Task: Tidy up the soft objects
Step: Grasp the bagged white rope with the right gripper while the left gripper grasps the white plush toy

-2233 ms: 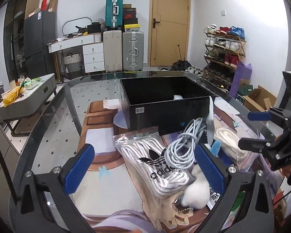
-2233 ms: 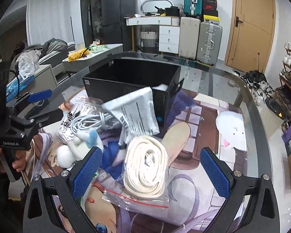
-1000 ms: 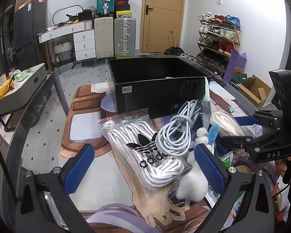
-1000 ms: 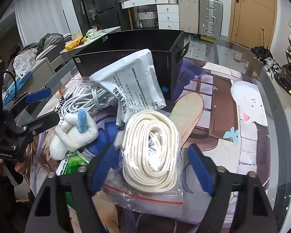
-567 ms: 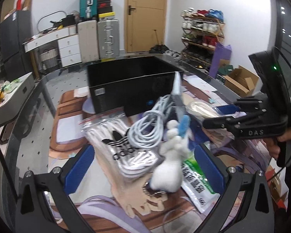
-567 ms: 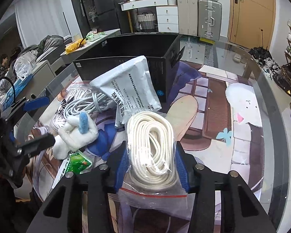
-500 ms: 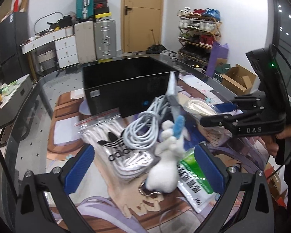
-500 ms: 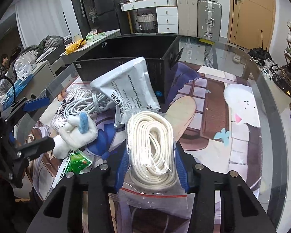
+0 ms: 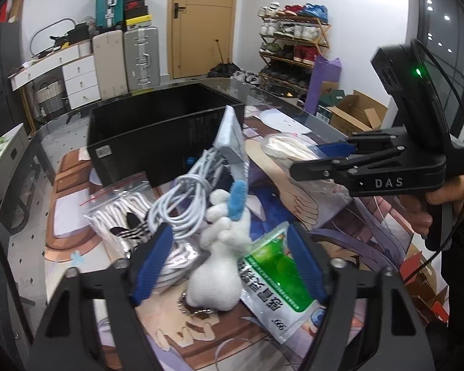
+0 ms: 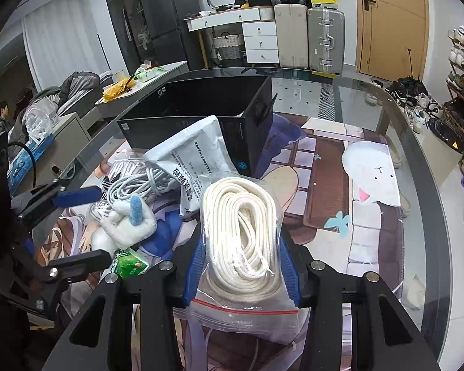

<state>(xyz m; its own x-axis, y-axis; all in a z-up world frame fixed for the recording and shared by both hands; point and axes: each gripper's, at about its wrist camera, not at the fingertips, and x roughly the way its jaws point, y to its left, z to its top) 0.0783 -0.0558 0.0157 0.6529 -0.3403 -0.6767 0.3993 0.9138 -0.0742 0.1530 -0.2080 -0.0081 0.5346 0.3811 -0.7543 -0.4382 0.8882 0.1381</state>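
Glass table (image 10: pixel 417 167) carried a black box (image 10: pixel 201 99) at the far side; right gripper (image 10: pixel 241 266) pinched the bagged white rope (image 10: pixel 241 216); left gripper (image 9: pixel 229 266), jaws spread, straddled the white plush toy (image 9: pixel 219 266); cable coil (image 9: pixel 182 198), bagged laces (image 9: pixel 123 225) and pouches remained outside; sorting appeared barely begun.

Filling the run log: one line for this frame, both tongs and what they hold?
right tongs: shut on bagged rope | left tongs: open, straddling plush toy | black box: beyond pile, nothing visibly inside
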